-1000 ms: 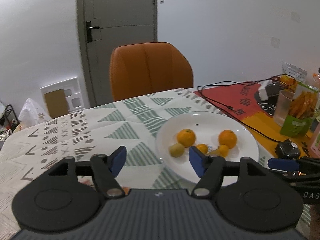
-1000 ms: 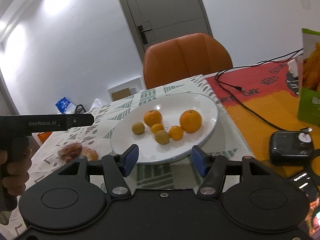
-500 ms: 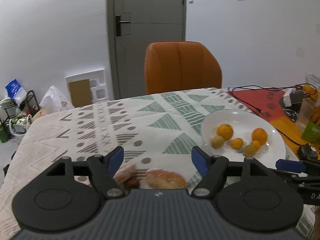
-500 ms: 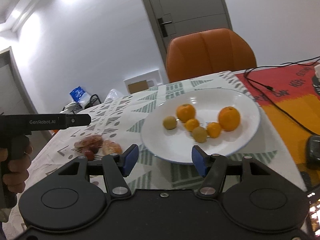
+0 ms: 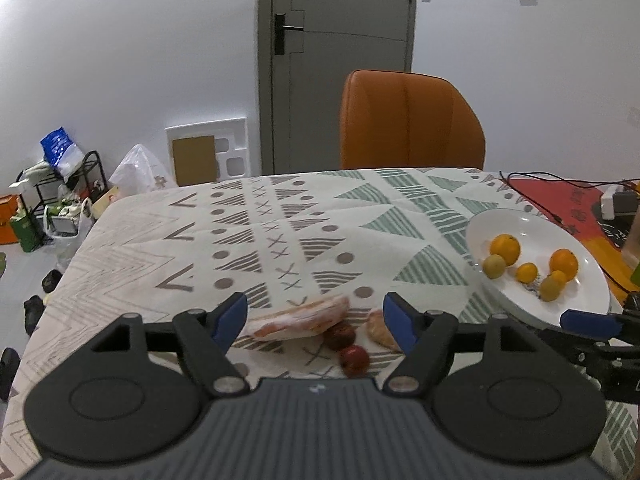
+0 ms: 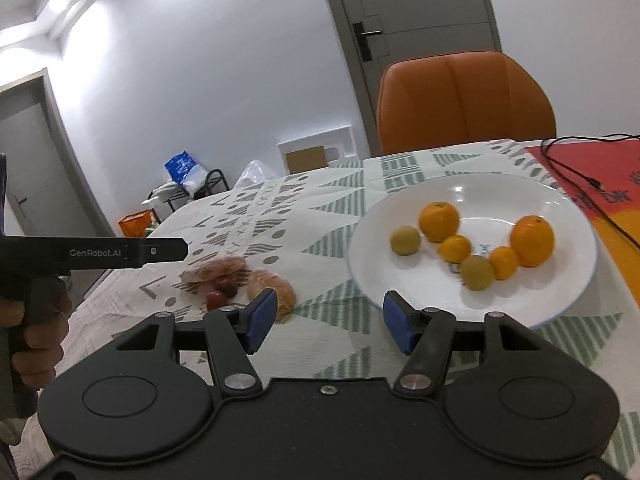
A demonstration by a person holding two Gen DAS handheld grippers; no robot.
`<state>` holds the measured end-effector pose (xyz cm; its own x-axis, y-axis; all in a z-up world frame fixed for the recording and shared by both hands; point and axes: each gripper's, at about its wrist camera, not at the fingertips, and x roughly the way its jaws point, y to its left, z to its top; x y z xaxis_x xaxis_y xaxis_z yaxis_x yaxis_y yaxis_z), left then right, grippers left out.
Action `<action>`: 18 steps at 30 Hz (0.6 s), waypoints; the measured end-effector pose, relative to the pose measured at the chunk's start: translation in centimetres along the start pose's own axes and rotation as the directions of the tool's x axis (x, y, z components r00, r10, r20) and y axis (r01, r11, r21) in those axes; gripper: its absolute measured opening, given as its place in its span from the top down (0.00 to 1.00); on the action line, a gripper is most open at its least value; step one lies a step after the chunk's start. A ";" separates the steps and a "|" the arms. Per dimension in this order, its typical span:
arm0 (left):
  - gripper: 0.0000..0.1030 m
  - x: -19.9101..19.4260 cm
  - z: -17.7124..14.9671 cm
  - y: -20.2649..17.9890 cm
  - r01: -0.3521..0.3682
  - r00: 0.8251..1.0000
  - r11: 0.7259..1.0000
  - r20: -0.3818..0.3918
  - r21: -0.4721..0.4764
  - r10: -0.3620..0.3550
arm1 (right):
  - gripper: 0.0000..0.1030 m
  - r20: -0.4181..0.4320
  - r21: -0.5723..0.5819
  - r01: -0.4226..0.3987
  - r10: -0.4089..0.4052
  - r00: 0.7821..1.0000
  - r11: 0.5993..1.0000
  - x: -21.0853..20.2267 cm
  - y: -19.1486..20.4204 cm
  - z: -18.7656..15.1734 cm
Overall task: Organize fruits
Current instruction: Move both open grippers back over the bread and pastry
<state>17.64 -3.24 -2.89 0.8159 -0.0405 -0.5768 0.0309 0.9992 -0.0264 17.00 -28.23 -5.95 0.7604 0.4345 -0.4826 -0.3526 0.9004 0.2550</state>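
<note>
Your left gripper fingers stand spread and empty, and over the last second you have swung them left, off the white plate and onto the loose fruit pile on the near tablecloth. The right gripper is likewise spread and empty, near the plate's near-left rim, so judge the next step as collecting a red fruit for the plate

On the tabletop, a plate holding oranges lies to the right; a wrapped packet and two small fruits lie left of it, a chair behind
</note>
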 end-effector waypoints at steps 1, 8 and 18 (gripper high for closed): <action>0.29 0.0 -0.1 0.3 -0.003 1.000 1.000 -0.001 -0.005 0.003 | 0.43 -0.004 -0.005 -0.003 0.003 1.000 1.000 0.2 0.2 0.0; 0.29 0.3 -0.7 2.3 -0.019 1.000 0.999 -0.018 -0.038 0.019 | 0.43 -0.028 -0.035 -0.028 0.027 0.999 0.999 1.6 1.9 0.3; 0.29 0.9 -1.3 4.8 -0.034 0.999 0.996 -0.040 -0.083 0.031 | 0.43 -0.073 -0.095 -0.055 0.048 0.996 0.994 4.4 4.0 0.7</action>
<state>17.75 1.55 -4.64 0.7927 -0.0097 -0.6095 -0.0452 0.9962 -0.0746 19.29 -22.75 -6.43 0.7010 0.4779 -0.5294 -0.4440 0.8733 0.2004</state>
